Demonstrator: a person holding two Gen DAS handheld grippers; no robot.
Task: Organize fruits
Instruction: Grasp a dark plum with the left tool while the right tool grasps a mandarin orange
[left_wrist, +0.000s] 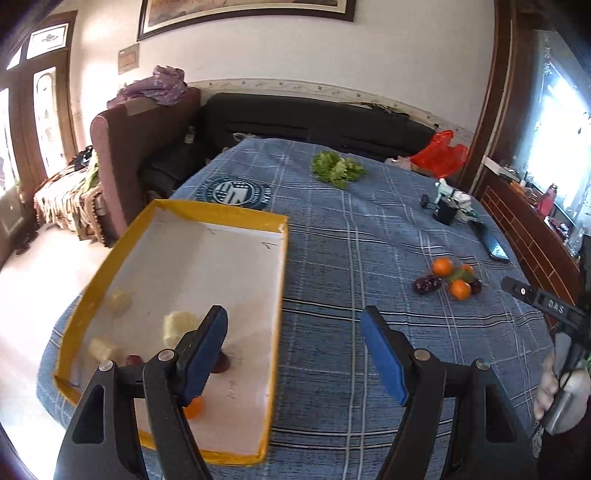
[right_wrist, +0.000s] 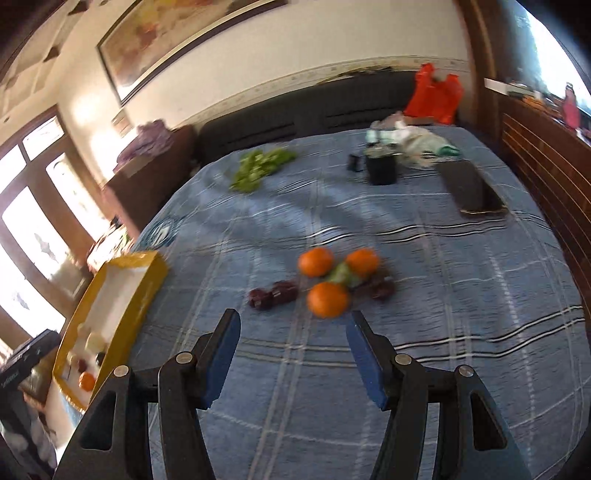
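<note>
Sorting fruit into the yellow-rimmed tray (left_wrist: 282, 258) at the table's left edge; banana pieces (left_wrist: 179, 325), a dark plum and one orange already lie inside. Left gripper (left_wrist: 295, 354) spread, empty, over the tray's right wall. Right gripper (right_wrist: 291, 354) spread, empty, facing the nearest orange (right_wrist: 328, 298) in the cluster toward the right edge. Likely next: lower, straddle that orange, close gently.
</note>
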